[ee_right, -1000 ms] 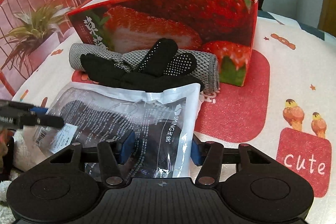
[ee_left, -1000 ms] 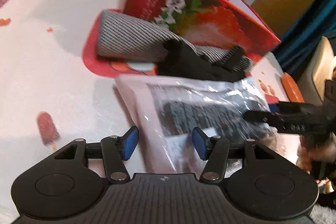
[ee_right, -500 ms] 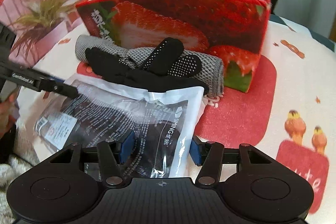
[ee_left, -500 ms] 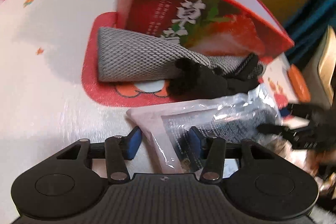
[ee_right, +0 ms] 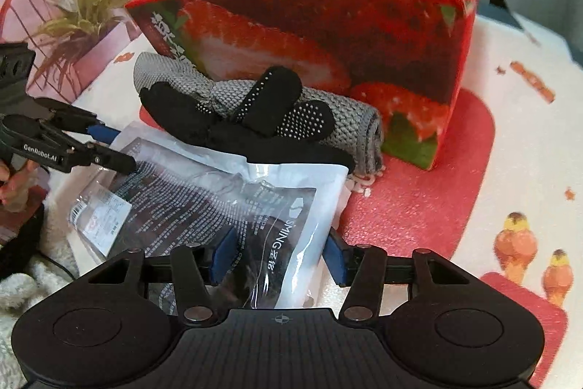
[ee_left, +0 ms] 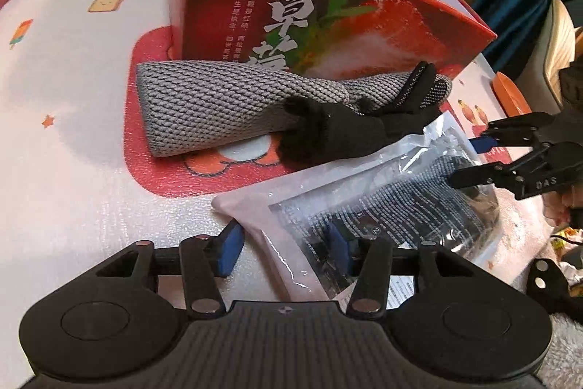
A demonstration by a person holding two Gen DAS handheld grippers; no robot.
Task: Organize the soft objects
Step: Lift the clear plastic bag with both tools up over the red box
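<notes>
A clear plastic bag with a dark knit item lies on the table. My left gripper is open with its jaws astride one end of the bag. My right gripper is open astride the opposite end. Behind the bag lie black dotted gloves on a rolled grey knit cloth. A red strawberry box stands open behind them.
The table has a white foam cover with red cartoon patches. A fluffy white item lies at the near left in the right wrist view. A chair stands beyond the table's far right.
My left gripper has pulled back toward the bag's near corner and its view swung left. My right gripper moved slightly forward over the bag. Both stay open.
</notes>
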